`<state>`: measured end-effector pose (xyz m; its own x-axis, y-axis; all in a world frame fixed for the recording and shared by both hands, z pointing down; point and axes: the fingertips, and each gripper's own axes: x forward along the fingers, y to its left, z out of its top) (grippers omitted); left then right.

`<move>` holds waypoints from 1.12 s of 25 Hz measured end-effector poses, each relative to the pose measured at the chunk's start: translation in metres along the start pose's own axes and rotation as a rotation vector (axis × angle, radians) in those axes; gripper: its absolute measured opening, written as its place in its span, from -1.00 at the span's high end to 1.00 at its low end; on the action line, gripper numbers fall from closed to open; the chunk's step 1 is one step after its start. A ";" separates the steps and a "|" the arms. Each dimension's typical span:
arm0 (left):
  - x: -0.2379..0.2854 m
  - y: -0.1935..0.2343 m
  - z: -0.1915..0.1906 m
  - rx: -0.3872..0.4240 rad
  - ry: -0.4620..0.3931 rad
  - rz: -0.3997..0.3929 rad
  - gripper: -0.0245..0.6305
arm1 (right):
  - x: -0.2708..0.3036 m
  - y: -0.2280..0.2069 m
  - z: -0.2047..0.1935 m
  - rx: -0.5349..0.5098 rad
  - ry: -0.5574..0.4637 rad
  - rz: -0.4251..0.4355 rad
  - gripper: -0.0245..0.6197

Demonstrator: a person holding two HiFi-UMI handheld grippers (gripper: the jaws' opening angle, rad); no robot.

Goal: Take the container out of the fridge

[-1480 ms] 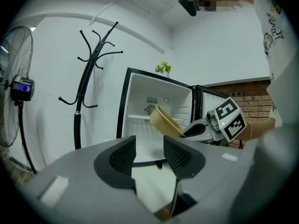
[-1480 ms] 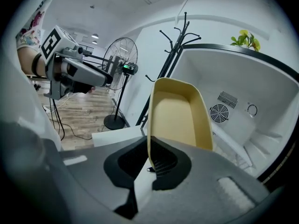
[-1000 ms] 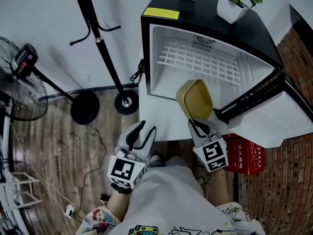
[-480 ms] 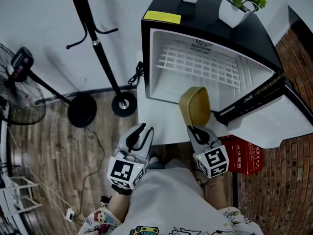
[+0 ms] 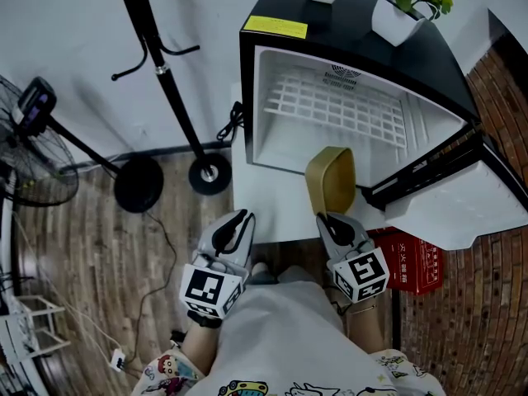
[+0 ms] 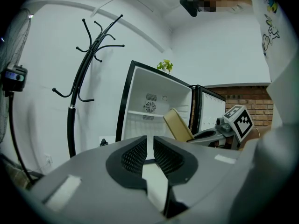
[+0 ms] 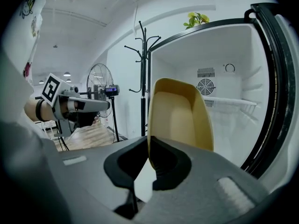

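Observation:
The tan, open-topped container (image 5: 330,180) hangs in the air just in front of the open fridge (image 5: 272,106), outside its white interior. My right gripper (image 5: 331,219) is shut on the container's near rim. In the right gripper view the rim (image 7: 149,125) runs down between the pads of the right gripper (image 7: 148,155), and the tub (image 7: 180,120) stands up before the fridge (image 7: 261,78). My left gripper (image 5: 235,225) hovers to the left, in front of the fridge and apart from it. Its jaws have just been closing; the left gripper (image 6: 150,146) shows a narrow gap with nothing in it.
The fridge door (image 5: 462,205) stands swung open at the right. A wire shelf (image 5: 338,106) sits inside. Potted plants (image 5: 404,2) stand on the fridge top. A black coat stand (image 5: 169,81) and a fan (image 5: 33,139) are at the left, a red box (image 5: 410,260) on the floor at the right.
The left gripper's jaws have drawn in from wide apart to a narrow gap. The container has rolled a little in the right gripper, which stays in place.

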<state>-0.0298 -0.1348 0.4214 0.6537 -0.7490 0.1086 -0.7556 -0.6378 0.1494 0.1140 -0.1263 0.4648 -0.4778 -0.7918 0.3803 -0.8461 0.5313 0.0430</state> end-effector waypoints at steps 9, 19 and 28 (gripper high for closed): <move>-0.007 -0.003 -0.005 0.011 -0.001 0.020 0.92 | -0.010 0.004 0.005 0.015 -0.042 0.026 0.90; -0.011 -0.008 -0.005 0.018 0.000 0.036 0.92 | -0.022 0.005 0.010 0.049 -0.096 0.027 0.90; -0.014 -0.006 -0.008 0.021 -0.010 0.050 0.92 | -0.024 0.006 0.011 0.044 -0.107 0.028 0.90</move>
<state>-0.0344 -0.1193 0.4273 0.6146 -0.7817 0.1055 -0.7881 -0.6030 0.1236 0.1174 -0.1078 0.4455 -0.5220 -0.8057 0.2799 -0.8405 0.5418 -0.0079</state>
